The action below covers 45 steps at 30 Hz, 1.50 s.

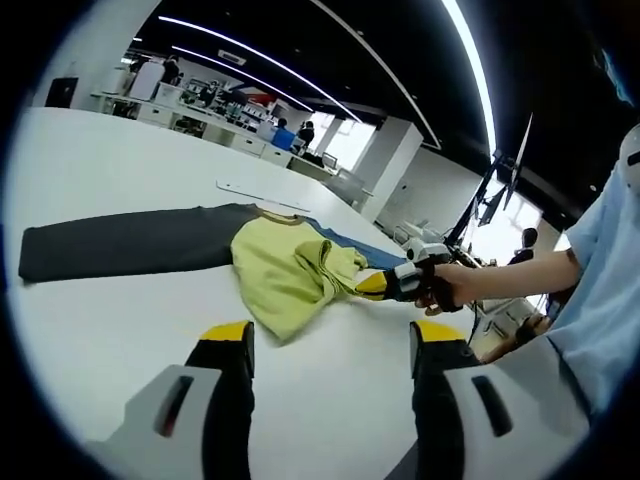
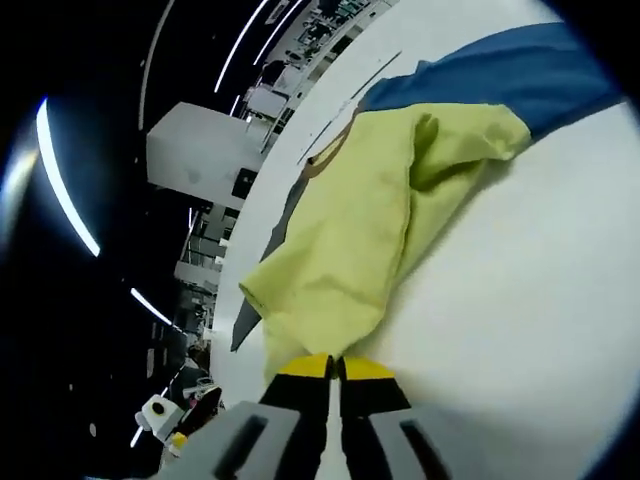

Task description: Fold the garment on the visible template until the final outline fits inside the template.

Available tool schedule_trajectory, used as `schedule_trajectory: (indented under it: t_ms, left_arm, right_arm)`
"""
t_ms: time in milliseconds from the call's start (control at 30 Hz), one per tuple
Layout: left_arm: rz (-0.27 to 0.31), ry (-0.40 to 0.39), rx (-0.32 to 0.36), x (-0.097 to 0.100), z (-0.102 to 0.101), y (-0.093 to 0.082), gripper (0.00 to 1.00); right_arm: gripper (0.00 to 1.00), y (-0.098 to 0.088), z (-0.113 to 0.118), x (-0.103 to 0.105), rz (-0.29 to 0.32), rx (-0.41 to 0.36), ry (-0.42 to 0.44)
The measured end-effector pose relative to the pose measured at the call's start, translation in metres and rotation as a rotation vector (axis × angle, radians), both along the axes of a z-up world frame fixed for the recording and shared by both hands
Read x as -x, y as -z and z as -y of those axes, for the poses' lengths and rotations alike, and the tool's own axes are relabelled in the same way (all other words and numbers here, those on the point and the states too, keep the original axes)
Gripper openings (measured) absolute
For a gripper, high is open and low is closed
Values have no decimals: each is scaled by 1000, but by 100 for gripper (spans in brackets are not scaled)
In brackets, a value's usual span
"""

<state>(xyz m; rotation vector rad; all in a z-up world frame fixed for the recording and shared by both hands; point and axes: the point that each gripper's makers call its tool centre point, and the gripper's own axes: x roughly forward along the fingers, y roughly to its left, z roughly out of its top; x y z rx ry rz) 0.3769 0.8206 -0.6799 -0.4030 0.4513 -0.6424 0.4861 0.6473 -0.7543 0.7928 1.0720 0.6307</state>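
A long-sleeved garment lies on the white table (image 1: 110, 330). Its body is yellow (image 1: 285, 270), one sleeve dark grey (image 1: 120, 243), stretched out to the left, the other blue (image 1: 355, 245). My right gripper (image 1: 385, 285), held in a hand, is shut on a bunched edge of the yellow cloth. In the right gripper view its jaws (image 2: 335, 368) are pressed together at the yellow fabric's (image 2: 370, 220) near corner, with the blue sleeve (image 2: 520, 70) beyond. My left gripper (image 1: 335, 345) hangs open just short of the garment, holding nothing. A flat white template (image 1: 262, 196) lies behind the garment.
The person's hand (image 1: 450, 290) and light blue sleeve (image 1: 600, 260) come in from the right. A stand with dark arms (image 1: 495, 190) rises past the table's far right edge. Office desks (image 1: 200, 105) and people are far behind.
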Motion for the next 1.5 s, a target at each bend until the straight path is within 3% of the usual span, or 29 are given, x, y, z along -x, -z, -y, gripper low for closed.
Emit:
schedule_trajectory:
  t_ms: [567, 1000, 1500]
  left_arm:
    - [5, 39, 12, 4, 20, 0, 59]
    - [19, 82, 20, 0, 40, -1, 58]
    - [16, 142, 30, 1, 70, 4, 58]
  right_arm:
    - [0, -26, 69, 13, 87, 66, 7]
    - [0, -38, 139, 35, 95, 75, 115]
    - [0, -44, 187, 64, 92, 79, 202]
